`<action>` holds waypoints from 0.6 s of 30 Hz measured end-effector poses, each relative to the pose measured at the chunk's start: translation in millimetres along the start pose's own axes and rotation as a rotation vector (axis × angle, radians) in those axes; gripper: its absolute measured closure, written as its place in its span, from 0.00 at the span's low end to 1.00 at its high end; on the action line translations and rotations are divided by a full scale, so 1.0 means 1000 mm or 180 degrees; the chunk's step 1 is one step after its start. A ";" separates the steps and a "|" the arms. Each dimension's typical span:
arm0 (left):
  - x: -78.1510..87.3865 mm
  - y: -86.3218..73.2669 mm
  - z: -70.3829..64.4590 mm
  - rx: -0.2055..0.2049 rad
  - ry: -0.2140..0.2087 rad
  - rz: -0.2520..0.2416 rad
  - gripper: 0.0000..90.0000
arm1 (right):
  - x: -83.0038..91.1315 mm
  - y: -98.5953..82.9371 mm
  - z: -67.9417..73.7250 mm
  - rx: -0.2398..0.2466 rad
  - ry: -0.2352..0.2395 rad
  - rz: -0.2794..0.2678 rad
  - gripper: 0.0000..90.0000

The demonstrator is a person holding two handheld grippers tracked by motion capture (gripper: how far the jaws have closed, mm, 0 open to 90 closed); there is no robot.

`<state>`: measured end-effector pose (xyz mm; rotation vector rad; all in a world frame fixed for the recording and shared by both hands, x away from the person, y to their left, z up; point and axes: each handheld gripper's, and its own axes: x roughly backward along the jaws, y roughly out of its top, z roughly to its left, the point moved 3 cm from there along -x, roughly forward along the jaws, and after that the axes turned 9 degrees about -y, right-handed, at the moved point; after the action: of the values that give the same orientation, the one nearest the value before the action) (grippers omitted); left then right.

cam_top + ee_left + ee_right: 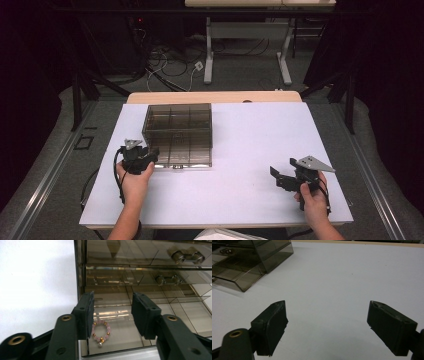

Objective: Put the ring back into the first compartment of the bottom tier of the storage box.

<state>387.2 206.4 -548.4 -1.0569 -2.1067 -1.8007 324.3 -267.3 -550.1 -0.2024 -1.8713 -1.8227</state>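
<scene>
At the white table (240,150), we hold our left gripper (112,312) against the front of a smoky clear drawer box (177,134), its jaws parted with nothing between them, aimed into the bottom drawer (140,340), which appears pulled slightly out. Inside that drawer, near its left front corner, lies a small bracelet (100,331) of pale pink beads with gold spacers and a white pearl-like drop; in the left gripper view it sits just behind and below the left jaw, apart from it as far as we can tell. We judge the bracelet very light and limp: a loop of beads that will sag and swing once lifted, and the smooth round beads may slip from the flat pads. The best hold, we think, is a pinch across one side of the loop, pads closing on several beads at once, not on the dangling drop, and with gentle pressure so the string does not snap. The drawer's low plastic walls leave little room, so the jaws should come in from above. Our right gripper (327,325) hovers wide open over bare table well to the right of the box, holding nothing.
</scene>
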 end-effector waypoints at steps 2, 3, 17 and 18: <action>0.001 0.002 -0.002 -0.0012 -0.0035 -0.0020 0.54 | 0.000 0.000 0.000 -0.0002 -0.0002 0.0002 0.17; 0.001 0.003 -0.003 -0.0009 -0.0067 -0.0030 0.53 | 0.000 0.000 0.000 -0.0003 -0.0001 0.0006 0.17; 0.006 0.021 -0.031 -0.0043 -0.0396 -0.0073 0.46 | 0.000 -0.002 0.000 -0.0011 -0.0011 0.0011 0.17; 0.006 0.023 -0.033 -0.0029 -0.0414 -0.0079 0.43 | -0.001 -0.002 -0.001 0.0009 -0.0007 0.0004 0.17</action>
<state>386.3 178.7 -518.6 -1.1855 -2.1962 -1.7998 324.1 -267.9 -552.1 -0.2045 -1.8749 -1.8197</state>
